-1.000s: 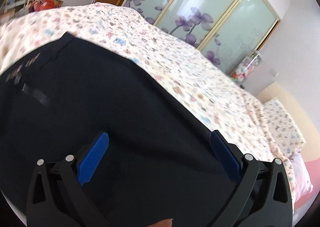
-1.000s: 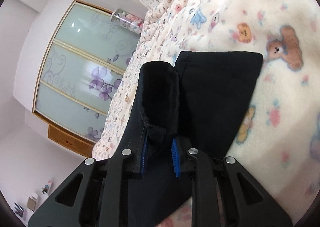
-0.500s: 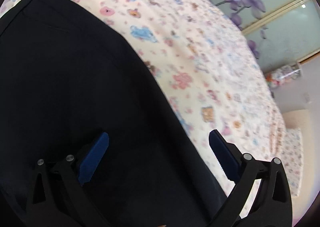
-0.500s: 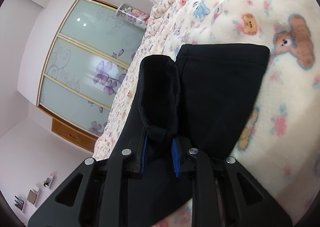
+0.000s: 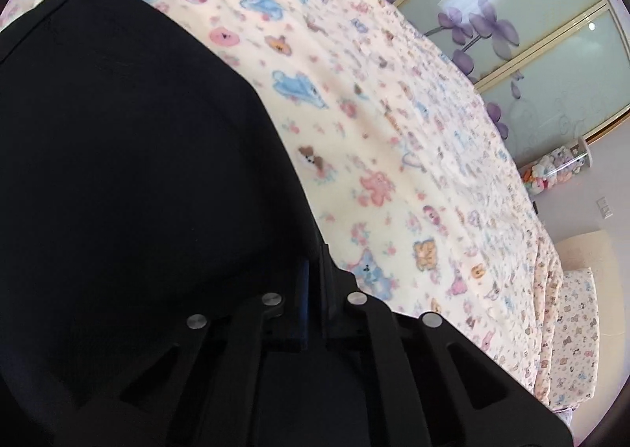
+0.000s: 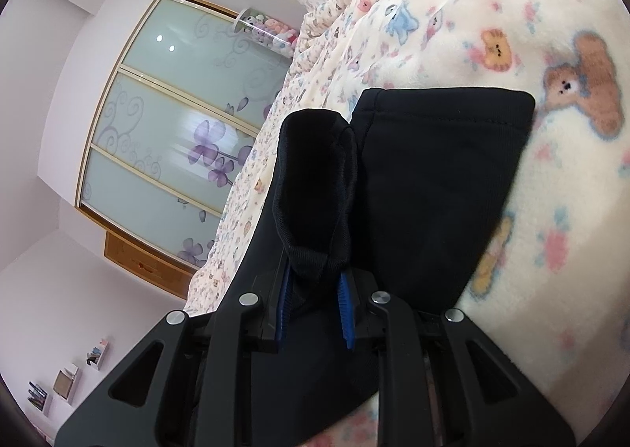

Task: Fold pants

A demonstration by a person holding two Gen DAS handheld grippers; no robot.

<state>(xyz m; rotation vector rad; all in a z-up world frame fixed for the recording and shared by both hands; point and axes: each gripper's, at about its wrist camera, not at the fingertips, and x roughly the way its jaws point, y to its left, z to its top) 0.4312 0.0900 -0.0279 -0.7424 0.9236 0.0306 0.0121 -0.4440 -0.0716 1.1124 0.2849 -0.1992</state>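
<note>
The black pants (image 5: 130, 171) lie spread on the bed, over a cream blanket (image 5: 393, 140) printed with little bears and animals. The left gripper (image 5: 313, 289) has its fingers drawn close together, pinching the edge of the pants where the dark cloth meets the blanket; only a thin strip of blue pad shows between them. The right gripper (image 6: 315, 301) is clamped on a bunched, raised fold of the pants (image 6: 433, 179), which stands up between its blue pads (image 6: 345, 309), while a leg end lies flat on the blanket (image 6: 551, 250) just beside it. Behind the bed stands a wardrobe (image 6: 169, 124) with frosted doors and purple flowers.
</note>
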